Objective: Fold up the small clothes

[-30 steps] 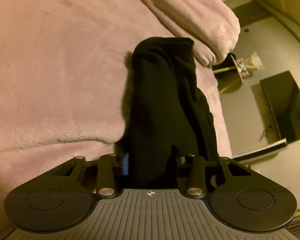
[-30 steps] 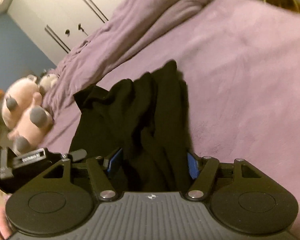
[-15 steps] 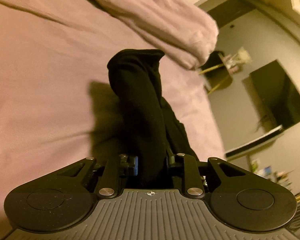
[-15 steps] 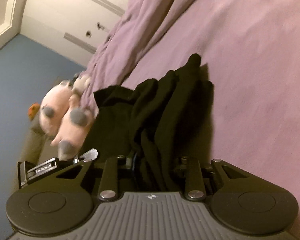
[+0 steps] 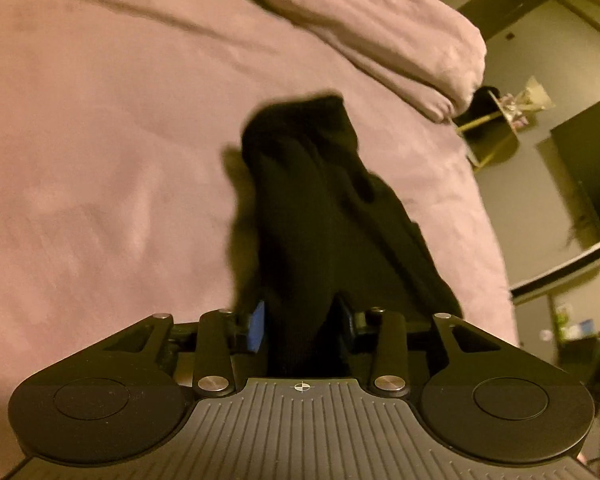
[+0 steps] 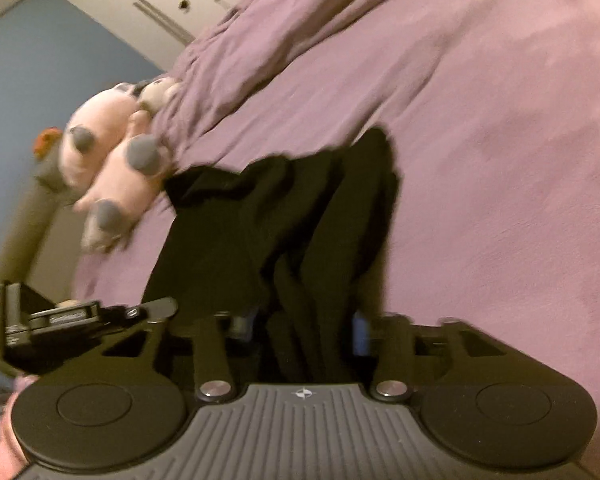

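Observation:
A black garment (image 5: 312,184) lies bunched in long folds on the purple bed cover (image 5: 100,160). Its near end runs up between the jaws of my left gripper (image 5: 302,316). Those jaws are opening, and the blue pad (image 5: 258,320) stands just off the cloth. In the right wrist view the same garment (image 6: 300,220) fans out in several folds, and one end of it passes between the jaws of my right gripper (image 6: 308,320). These jaws are opening too, with the blue pad (image 6: 360,330) bare beside the cloth. The left gripper's body (image 6: 60,320) shows at the lower left.
A pink plush toy (image 6: 112,152) lies by the garment's far corner. A rolled purple duvet (image 5: 380,28) crosses the head of the bed. The bed's edge drops off at the right toward a dark screen (image 5: 588,168) and a small yellow-legged table (image 5: 492,140). White wardrobe doors (image 6: 180,0) stand behind.
Half a second ago both pairs of jaws were pinched tight on the black cloth; now both stand wider with the cloth loose between them. Both views have shifted across the bed.

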A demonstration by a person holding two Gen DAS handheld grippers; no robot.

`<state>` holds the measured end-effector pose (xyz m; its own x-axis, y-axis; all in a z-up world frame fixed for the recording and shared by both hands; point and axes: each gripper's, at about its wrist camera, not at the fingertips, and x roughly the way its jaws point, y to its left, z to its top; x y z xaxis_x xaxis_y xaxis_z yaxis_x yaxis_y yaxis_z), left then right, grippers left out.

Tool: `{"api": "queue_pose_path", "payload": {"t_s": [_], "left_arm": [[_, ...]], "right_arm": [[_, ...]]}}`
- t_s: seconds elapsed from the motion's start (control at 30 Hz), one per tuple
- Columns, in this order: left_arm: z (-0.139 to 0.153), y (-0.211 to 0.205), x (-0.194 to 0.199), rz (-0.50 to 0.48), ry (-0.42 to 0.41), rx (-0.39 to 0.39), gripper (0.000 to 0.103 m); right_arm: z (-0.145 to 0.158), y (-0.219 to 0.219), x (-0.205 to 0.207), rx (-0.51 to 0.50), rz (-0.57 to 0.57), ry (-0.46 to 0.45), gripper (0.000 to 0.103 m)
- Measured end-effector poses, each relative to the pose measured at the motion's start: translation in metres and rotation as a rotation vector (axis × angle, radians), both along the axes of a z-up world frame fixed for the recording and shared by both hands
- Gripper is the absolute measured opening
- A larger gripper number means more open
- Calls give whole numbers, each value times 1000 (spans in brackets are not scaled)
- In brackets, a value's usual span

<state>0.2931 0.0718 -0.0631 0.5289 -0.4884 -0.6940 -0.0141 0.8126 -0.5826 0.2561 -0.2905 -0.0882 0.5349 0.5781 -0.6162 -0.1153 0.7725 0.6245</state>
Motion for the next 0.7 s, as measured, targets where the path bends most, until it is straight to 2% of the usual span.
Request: {"api": "queue_pose_path", "payload": {"t_s": [0.1, 0.17, 0.23, 0.3, 0.33, 0.37, 0.4, 0.47, 0.5, 0.57, 0.67, 0.7], "left_arm": [[13, 12, 13, 62, -61, 28, 42], [20, 20, 26, 103, -94, 30, 42], [19, 24, 42, 97, -96, 29, 42], [14, 22, 60, 110, -70, 56, 37], [9, 20, 66, 102, -65, 62, 37], [5, 18, 74, 94, -55, 71, 37], [1, 15, 82, 105, -46, 87, 36], [-5, 17, 99, 137, -42, 84, 35], [-8, 19, 106, 164, -39, 77, 29], [-9, 23, 119, 202, -54, 79, 22], [-6, 22, 132, 255, -78, 183, 20], [-5, 23, 133, 258, -70, 195, 20]], "right_arm": [[20, 8, -9, -135, -67, -82, 58], [31, 21, -17, -218, -88, -149, 55], [42, 38, -21, -343, -81, -224, 49], [48, 50, -27, -408, -87, -295, 37], [49, 55, -27, -426, -89, -314, 35], [48, 57, -27, -417, -83, -320, 26], [45, 60, -25, -401, -62, -313, 23], [35, 68, -22, -409, -17, -280, 23], [29, 69, -24, -422, -7, -270, 23], [21, 76, -28, -458, 13, -279, 23], [16, 78, -28, -474, 26, -291, 24], [15, 76, -27, -466, 27, -287, 24]]}}
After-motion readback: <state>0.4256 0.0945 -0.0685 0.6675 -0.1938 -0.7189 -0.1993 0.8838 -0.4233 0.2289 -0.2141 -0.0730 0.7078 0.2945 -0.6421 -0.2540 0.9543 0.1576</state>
